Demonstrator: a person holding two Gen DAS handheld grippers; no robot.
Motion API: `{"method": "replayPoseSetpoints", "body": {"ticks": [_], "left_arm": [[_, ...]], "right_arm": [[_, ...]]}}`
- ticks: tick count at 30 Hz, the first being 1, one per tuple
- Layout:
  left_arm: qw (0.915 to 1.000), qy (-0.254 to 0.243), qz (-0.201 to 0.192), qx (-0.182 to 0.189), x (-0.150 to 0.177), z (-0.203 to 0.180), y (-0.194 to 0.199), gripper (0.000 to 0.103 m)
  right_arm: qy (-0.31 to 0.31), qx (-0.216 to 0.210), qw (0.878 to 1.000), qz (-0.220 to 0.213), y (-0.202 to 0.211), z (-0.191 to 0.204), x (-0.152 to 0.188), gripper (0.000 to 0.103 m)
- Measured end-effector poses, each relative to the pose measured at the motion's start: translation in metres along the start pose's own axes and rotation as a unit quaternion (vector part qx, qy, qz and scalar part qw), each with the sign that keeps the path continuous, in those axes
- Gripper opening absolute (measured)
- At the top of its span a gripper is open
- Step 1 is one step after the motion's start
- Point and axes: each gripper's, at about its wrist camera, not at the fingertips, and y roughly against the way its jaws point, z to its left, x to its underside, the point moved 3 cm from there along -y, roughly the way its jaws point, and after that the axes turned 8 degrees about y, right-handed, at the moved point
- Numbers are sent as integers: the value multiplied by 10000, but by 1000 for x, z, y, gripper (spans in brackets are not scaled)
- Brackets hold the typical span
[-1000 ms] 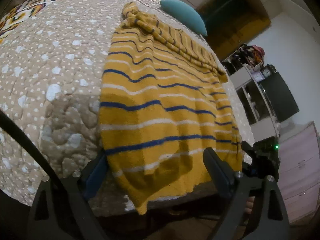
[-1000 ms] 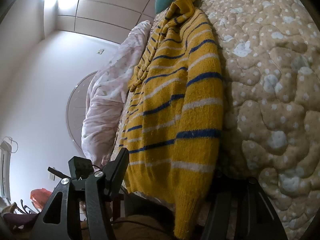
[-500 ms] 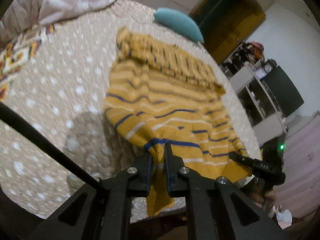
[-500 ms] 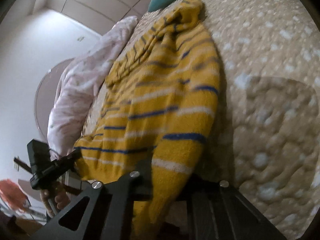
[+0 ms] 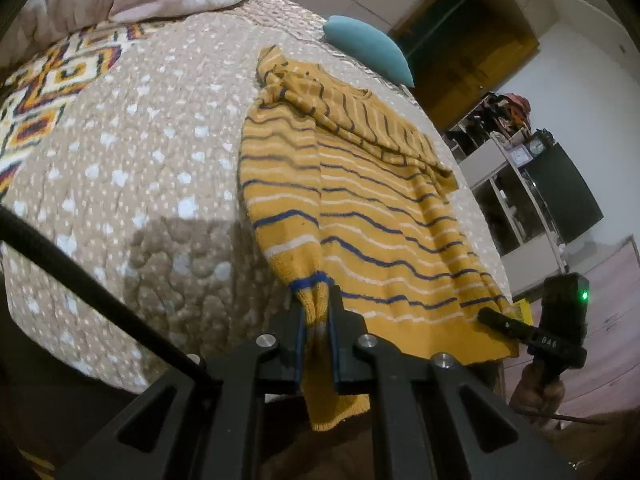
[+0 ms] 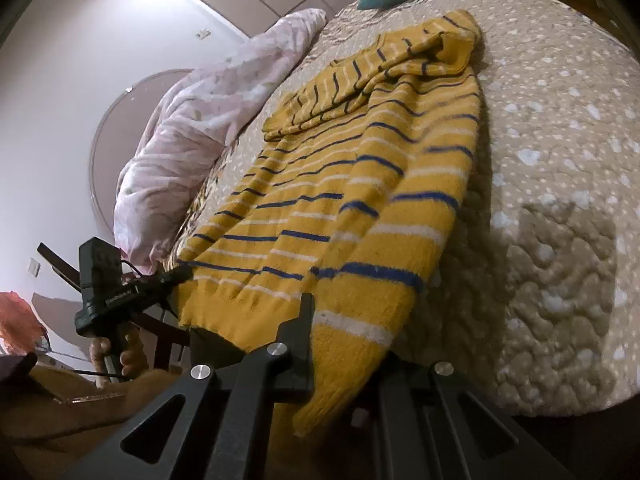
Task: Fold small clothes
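- A yellow striped sweater [image 5: 376, 216] is spread flat on the bed [image 5: 132, 168], its hem at the near edge and its collar end towards a teal pillow [image 5: 366, 52].
- The left gripper [image 5: 316, 332] is clamped on one hem corner; the knit is bunched between the jaws and hangs below them.
- The right gripper [image 6: 344, 344] is clamped on the other hem corner, with the thick knit pinched in the jaws and a tail of it drooping underneath.
- Both pairs of jaws have just been closing, each with fabric between them.
- The sweater is judged soft and limp, fairly thick and fuzzy, light but heavier than thin cloth; it is expected to sag between the two grips and to drag on the quilted cover.
- Slipping is judged unlikely, since the woolly surface gives friction, though stretching of the knit is possible if the corners are pulled apart.
- The hem corners are judged the right hold for carrying the lower edge up towards the collar.
- A sleeve [image 6: 384, 76] is already laid across the upper part and may be disturbed if the fold is rushed.
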Motion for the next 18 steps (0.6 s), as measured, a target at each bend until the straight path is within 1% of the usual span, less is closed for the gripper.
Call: {"method": "replayPoseSetpoints", "body": {"ticks": [3, 6, 9, 11, 12, 14, 15, 18], "left_arm": [[9999, -92, -125, 61, -19, -7, -3, 9], [9993, 53, -286, 231, -49, -14, -12, 9], [9968, 247, -628, 421, -109, -23, -29, 9], [9947, 360, -782, 571, -145, -29, -43, 9], [9940, 386, -849, 579, -161, -32, -51, 9], [9938, 462, -948, 343, -191, -35, -73, 9], [9938, 513, -935, 320, -199, -35, -81, 9], [9944, 774, -686, 220, -216, -29, -113, 9]], "right_arm": [[156, 25, 9999, -7, 3, -2, -12, 8], [351, 129, 9990, -236, 8, 0, -43, 8], [601, 353, 9959, -575, 12, -4, -90, 8], [732, 585, 9923, -804, 9, -12, -130, 8], [716, 623, 9916, -878, 6, -16, -147, 8], [629, 668, 9909, -985, -5, -30, -183, 8], [572, 745, 9905, -1008, -14, -38, -198, 8], [370, 931, 9911, -883, -46, -64, -228, 8]]}}
